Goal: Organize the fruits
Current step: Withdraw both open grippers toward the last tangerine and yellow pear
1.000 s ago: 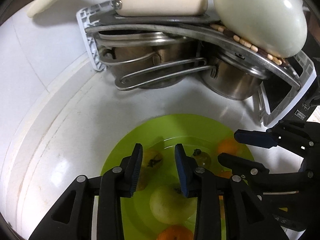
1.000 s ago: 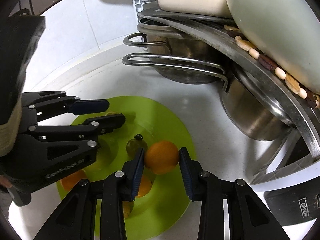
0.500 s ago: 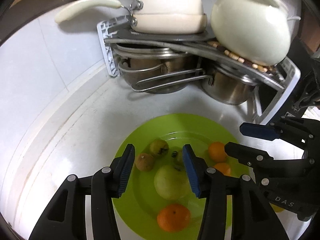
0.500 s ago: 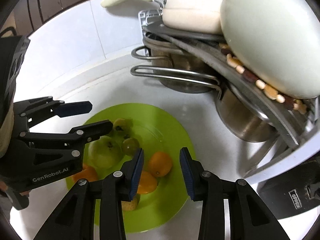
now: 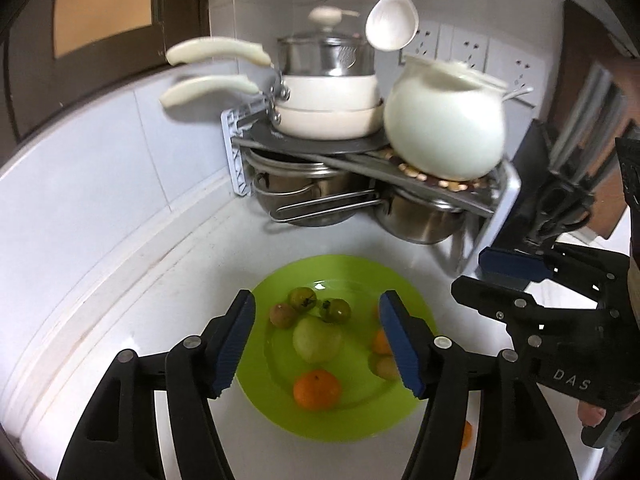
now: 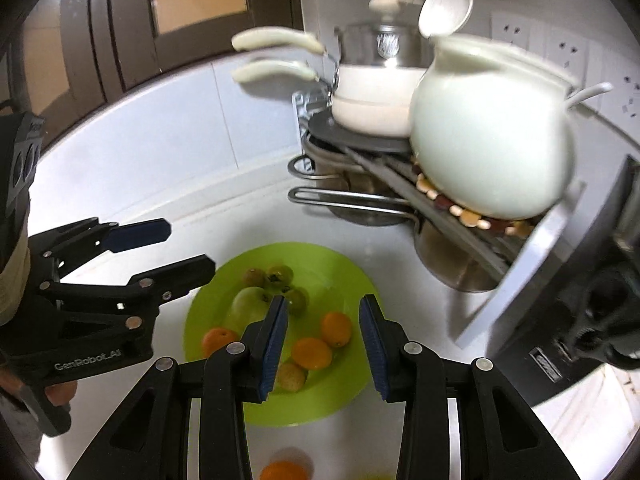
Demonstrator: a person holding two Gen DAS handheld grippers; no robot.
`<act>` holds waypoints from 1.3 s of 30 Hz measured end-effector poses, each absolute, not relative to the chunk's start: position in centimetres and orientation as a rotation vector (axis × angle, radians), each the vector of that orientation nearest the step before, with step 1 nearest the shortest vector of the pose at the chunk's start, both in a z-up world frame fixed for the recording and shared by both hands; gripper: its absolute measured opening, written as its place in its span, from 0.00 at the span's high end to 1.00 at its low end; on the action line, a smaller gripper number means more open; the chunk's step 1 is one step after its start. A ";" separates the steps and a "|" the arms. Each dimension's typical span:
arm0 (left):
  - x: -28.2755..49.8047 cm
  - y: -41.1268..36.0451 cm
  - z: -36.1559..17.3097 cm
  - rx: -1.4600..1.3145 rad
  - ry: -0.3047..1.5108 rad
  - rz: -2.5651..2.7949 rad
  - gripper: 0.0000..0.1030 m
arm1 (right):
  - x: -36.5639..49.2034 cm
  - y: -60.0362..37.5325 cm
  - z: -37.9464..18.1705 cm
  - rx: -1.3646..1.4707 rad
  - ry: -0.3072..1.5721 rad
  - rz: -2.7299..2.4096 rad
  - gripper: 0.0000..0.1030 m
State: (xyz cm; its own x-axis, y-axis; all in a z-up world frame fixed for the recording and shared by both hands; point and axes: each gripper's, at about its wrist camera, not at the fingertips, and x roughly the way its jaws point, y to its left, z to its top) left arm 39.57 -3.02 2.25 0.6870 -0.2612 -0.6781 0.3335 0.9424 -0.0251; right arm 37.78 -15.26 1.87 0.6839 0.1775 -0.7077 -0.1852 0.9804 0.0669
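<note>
A lime green plate [image 5: 352, 276] [image 6: 320, 258] lies on the white counter and holds several fruits: a pale green apple [image 5: 317, 339] [image 6: 249, 306], small green fruits [image 5: 303, 298], oranges [image 5: 317, 389] [image 6: 336, 328] and a yellowish fruit [image 6: 291, 376]. My left gripper [image 5: 316, 344] is open and empty, raised above the plate. My right gripper [image 6: 323, 344] is open and empty above the plate's right side; it also shows in the left wrist view [image 5: 496, 280]. An orange [image 6: 282, 470] lies on the counter off the plate.
A corner rack [image 5: 496, 200] behind the plate holds steel pots [image 5: 304, 192], cream pans [image 5: 328, 108] and a white ceramic pot [image 5: 444, 124]. A white spoon [image 5: 392, 20] hangs above. A dark knife block [image 5: 568, 184] stands at the right.
Both grippers have pulled back and risen from the plate, so the rack and wall now show. Both sets of jaws have opened wider. The fruits stay on the plate.
</note>
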 end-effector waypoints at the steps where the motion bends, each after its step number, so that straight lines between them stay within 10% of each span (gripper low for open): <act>1: 38.9 -3.1 2.6 0.104 0.734 -0.338 0.37 | 37.0 -15.4 2.3 -0.009 0.779 0.197 0.58; 15: 30.8 -4.1 4.0 0.134 0.663 -0.366 0.28 | 28.5 -17.5 4.5 -0.040 0.685 0.100 0.34; 39: 25.9 -7.5 -1.4 0.213 0.695 -0.523 0.27 | 23.5 -20.0 -1.6 -0.035 0.851 0.080 0.33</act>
